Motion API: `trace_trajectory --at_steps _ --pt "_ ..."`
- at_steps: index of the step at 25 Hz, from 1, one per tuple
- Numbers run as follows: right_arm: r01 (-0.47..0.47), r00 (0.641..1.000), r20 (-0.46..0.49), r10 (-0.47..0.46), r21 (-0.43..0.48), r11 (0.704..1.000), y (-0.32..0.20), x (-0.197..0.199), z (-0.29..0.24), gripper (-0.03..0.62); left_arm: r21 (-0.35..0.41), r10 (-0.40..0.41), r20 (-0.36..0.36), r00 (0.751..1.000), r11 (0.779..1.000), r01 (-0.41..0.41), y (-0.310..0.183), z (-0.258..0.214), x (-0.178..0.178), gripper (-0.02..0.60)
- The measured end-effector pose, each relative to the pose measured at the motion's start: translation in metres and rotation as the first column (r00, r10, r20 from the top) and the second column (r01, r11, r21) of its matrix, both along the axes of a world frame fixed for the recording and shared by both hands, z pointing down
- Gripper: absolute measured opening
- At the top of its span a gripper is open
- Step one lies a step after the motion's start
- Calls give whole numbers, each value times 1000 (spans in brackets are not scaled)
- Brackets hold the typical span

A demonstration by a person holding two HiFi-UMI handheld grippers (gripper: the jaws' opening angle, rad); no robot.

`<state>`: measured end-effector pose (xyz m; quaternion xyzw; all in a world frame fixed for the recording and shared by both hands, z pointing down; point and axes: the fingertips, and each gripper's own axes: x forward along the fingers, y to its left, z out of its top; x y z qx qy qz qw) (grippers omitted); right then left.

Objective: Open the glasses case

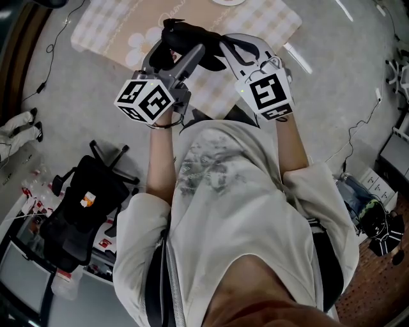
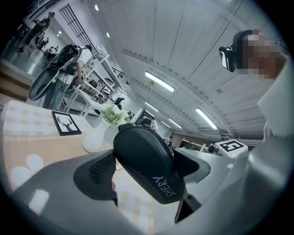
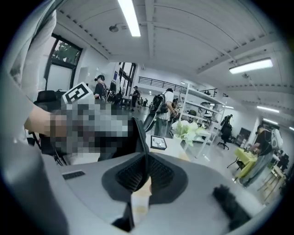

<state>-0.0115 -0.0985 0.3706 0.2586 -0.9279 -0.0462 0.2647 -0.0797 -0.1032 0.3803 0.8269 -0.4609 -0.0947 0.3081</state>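
The left claw (image 2: 147, 170) hugs the glasses case (image 2: 146, 158), up over the worktop's (image 1: 271, 19) near edge. The right claw (image 3: 146, 173) pinches its thin flap (image 3: 140, 137). Keep the case still and peel slowly.

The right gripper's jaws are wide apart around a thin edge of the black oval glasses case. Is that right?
No: the right gripper is shut on that thin edge of the black oval glasses case, not wide apart. The right gripper view shows it.
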Motion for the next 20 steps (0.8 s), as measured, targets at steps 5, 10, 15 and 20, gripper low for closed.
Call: trace_trajectory --at_steps 5,10,15,20 --pt "0 999 51 2 -57 998 0 -2 -1 31 43 43 -12 999 998 -42 2 -1 -5 402" --pt "-5 994 104 17 -115 993 -1 -3 4 31 67 72 -29 997 995 -70 2 2 -8 399" --pt "-2 993 117 18 -133 991 0 -6 4 31 59 77 -59 995 996 -74 2 3 -11 391" --pt "6 994 108 8 -124 992 2 -6 8 32 53 72 -64 995 996 -69 1 7 -12 390"
